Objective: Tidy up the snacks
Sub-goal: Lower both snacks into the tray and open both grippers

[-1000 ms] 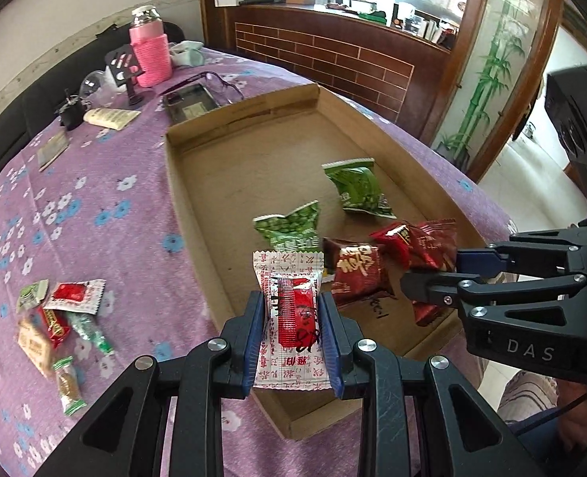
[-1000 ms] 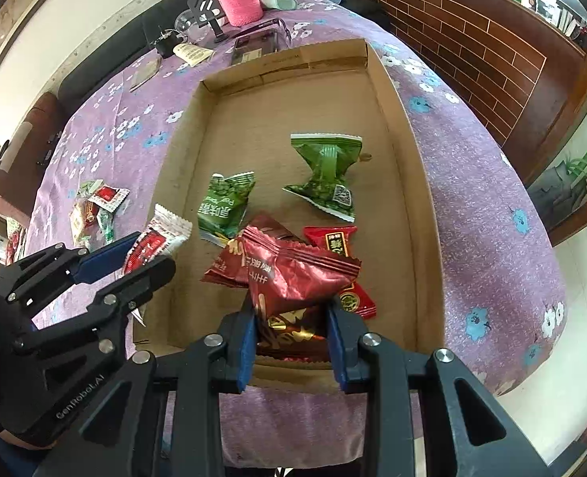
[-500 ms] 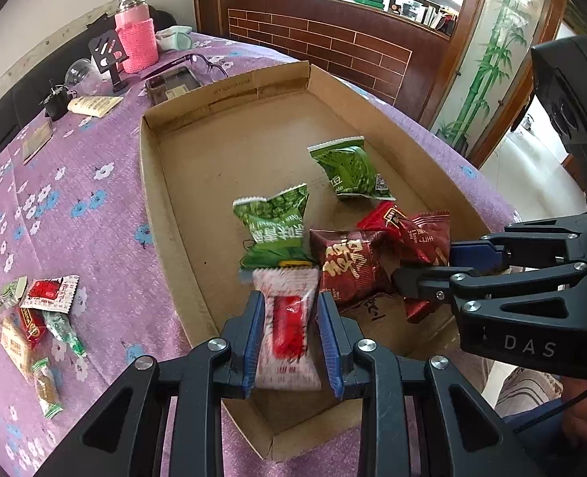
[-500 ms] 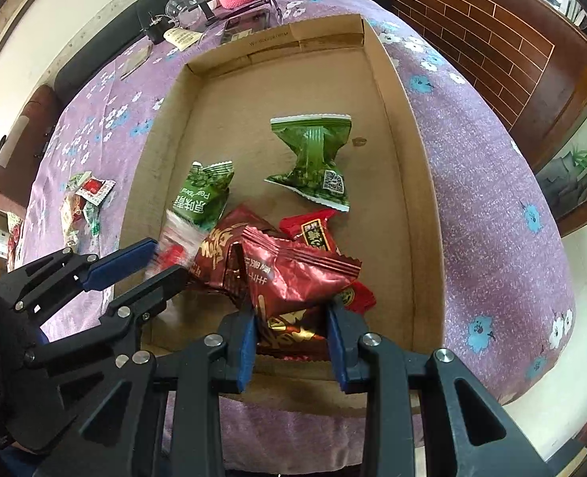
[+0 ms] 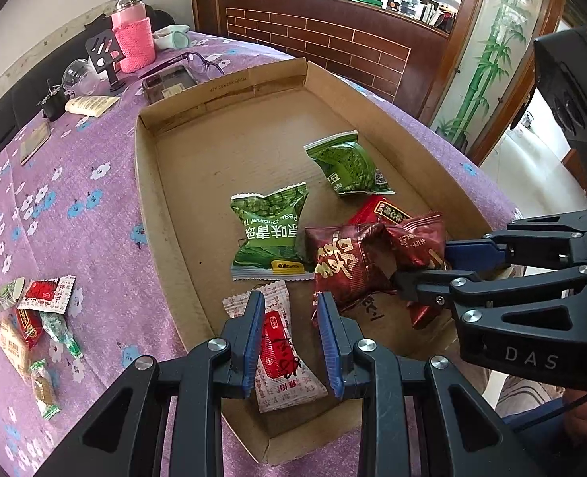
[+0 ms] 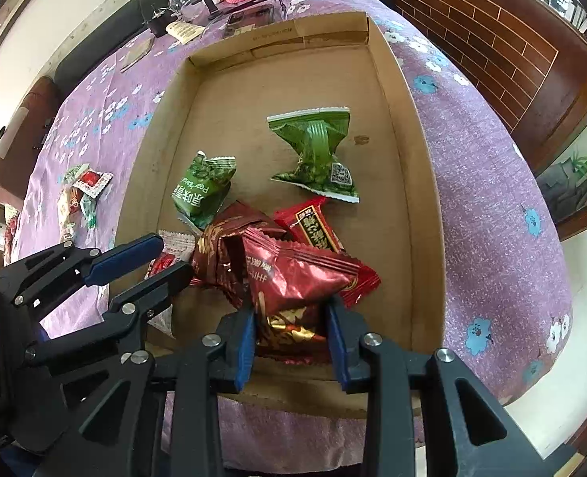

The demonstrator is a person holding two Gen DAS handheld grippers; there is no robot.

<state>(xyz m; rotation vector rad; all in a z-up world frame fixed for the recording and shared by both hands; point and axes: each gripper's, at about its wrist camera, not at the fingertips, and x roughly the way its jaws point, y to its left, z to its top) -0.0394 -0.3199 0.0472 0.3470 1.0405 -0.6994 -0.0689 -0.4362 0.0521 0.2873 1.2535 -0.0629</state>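
A shallow cardboard box [image 5: 154, 206] [image 6: 420, 183] on a purple flowered tablecloth holds two green pea packets [image 5: 269, 230] [image 5: 347, 167] and dark red snack packets [image 5: 345, 262]. My left gripper [image 5: 289, 314] is open over the box's near end; a white and red packet [image 5: 277, 353] lies loose on the box floor between its fingers. My right gripper [image 6: 289, 314] is shut on a dark red foil packet [image 6: 293, 274] just above the red packets. It shows at the right of the left wrist view [image 5: 420, 266].
Several small snack packets [image 5: 35, 318] lie on the cloth left of the box. At the table's far end stand a pink flask [image 5: 132, 35], a glass [image 5: 76, 75], a phone [image 5: 168, 83] and spectacles [image 5: 202, 65]. A brick-faced counter stands behind.
My left gripper carried the white and red packet forward and down into the box, then opened and let it go. My right gripper lowered slightly with its red packet.
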